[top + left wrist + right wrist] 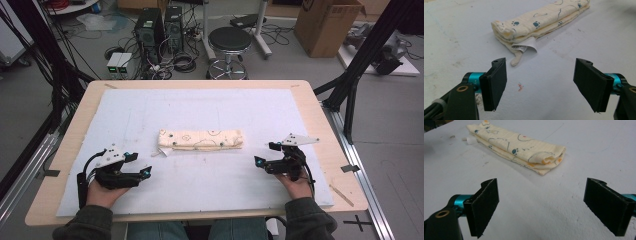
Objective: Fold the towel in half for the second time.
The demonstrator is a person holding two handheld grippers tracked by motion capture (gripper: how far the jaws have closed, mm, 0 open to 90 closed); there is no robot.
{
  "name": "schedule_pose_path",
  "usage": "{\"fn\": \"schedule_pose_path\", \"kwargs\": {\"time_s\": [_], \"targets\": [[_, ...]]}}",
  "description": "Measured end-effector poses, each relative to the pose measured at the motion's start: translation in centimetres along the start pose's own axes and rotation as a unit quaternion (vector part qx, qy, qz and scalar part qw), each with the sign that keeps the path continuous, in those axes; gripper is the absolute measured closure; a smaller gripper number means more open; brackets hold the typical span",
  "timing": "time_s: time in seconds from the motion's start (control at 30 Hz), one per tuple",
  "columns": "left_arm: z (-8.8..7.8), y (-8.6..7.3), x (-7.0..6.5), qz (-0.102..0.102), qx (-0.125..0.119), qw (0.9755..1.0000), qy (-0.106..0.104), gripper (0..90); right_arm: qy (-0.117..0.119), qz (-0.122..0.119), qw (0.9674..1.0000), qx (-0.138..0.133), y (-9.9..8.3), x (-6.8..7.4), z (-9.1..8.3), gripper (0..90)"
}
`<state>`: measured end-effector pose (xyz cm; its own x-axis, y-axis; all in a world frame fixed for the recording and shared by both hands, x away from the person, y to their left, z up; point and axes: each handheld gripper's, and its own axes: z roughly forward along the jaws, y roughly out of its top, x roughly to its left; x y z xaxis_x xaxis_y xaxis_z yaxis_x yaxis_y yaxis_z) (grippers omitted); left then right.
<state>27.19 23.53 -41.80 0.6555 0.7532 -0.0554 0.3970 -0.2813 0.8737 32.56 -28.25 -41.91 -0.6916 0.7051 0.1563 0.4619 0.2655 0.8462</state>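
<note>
A cream cloth [201, 139] with paw prints and line drawings lies folded into a long narrow strip in the middle of the pale mat [200, 110]. A white care tag [528, 45] sticks out at its left end. My left gripper [139, 164] rests on the mat to the front left of the cloth, open, with nothing between its jaws. My right gripper [266, 155] stands open to the right of the cloth's folded right end [549, 158], also holding nothing. The cloth [541, 21] lies ahead of both pairs of pads [485, 206], untouched.
The mat covers a wooden table [320, 125]. A small red fleck [520, 86] lies on the mat between the left jaws. Beyond the table stand a black stool [230, 42], computer towers [150, 30] with cables and a cardboard box [327, 25].
</note>
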Motion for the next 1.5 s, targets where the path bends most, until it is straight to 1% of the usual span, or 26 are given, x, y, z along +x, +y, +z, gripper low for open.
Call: {"fn": "schedule_pose_path", "kwargs": {"time_s": [0.1,0.3,0.47,0.57,0.63,0.7,0.77,0.93,1.13,1.23,1.3,1.33,1.37,1.4,1.43,1.47,1.5], "targets": [[-0.4,-0.2,-0.1,-0.001,-0.004,1.0000,0.003,27.3,-0.002,-0.002,1.0000,0.002,-0.3,0.2,-0.3,12.2],[-0.9,-0.5,-0.4,-0.001,-0.001,1.0000,0.008,27.3,-0.004,-0.004,1.0000,0.005,-0.8,0.5,-0.9,12.2],[-1.2,-0.7,-0.7,0.002,-0.001,1.0000,0.008,27.2,-0.006,-0.010,0.9999,0.011,-1.3,0.8,-1.2,12.2],[-1.5,-0.8,-1.0,0.005,0.001,1.0000,0.007,27.1,-0.007,-0.009,0.9999,0.011,-1.6,1.0,-1.6,12.2],[-1.6,-0.9,-1.1,0.009,0.002,0.9999,0.012,27.1,-0.009,-0.009,0.9999,0.011,-1.7,1.0,-1.8,12.2],[-1.8,-1.0,-1.1,0.007,0.002,0.9999,0.013,27.1,-0.010,-0.010,0.9999,0.008,-1.9,1.1,-2.1,12.2],[-2.0,-1.1,-1.2,0.004,-0.004,0.9999,0.013,27.1,-0.011,-0.009,0.9999,0.009,-2.1,1.2,-2.4,12.2],[-2.5,-1.3,-1.4,0.003,-0.003,0.9999,0.015,27.0,-0.015,-0.007,0.9998,0.009,-2.5,1.3,-3.1,12.2],[-2.9,-1.5,-1.6,0.004,-0.004,0.9999,0.016,26.5,-0.022,-0.012,0.9996,0.010,-3.1,1.4,-3.8,12.2],[-3.2,-1.6,-1.7,0.005,-0.004,0.9998,0.017,26.5,-0.021,-0.008,0.9997,0.010,-3.3,1.5,-4.1,12.2],[-3.4,-1.7,-1.7,0.006,-0.004,0.9998,0.018,26.3,-0.021,-0.011,0.9997,0.009,-3.4,1.5,-4.3,12.2],[-3.4,-1.8,-1.8,0.006,-0.003,0.9998,0.018,26.1,-0.022,-0.006,0.9997,0.010,-3.5,1.5,-4.4,12.2],[-3.5,-1.8,-1.8,0.006,-0.002,0.9998,0.020,25.7,-0.021,-0.010,0.9997,0.009,-3.6,1.5,-4.4,12.2],[-3.6,-1.9,-1.8,0.005,-0.001,0.9998,0.020,25.2,-0.023,-0.007,0.9997,0.012,-3.6,1.6,-4.5,12.2],[-3.7,-1.9,-1.8,0.004,-0.003,0.9998,0.021,25.0,-0.023,-0.010,0.9996,0.012,-3.7,1.5,-4.6,12.1],[-3.8,-2.0,-1.8,0.003,-0.002,0.9998,0.022,24.8,-0.024,-0.007,0.9996,0.014,-3.7,1.6,-4.6,12.2],[-3.8,-2.0,-1.7,0.001,-0.004,0.9997,0.023,24.6,-0.022,-0.009,0.9996,0.014,-3.8,1.6,-4.7,12.2]]}}
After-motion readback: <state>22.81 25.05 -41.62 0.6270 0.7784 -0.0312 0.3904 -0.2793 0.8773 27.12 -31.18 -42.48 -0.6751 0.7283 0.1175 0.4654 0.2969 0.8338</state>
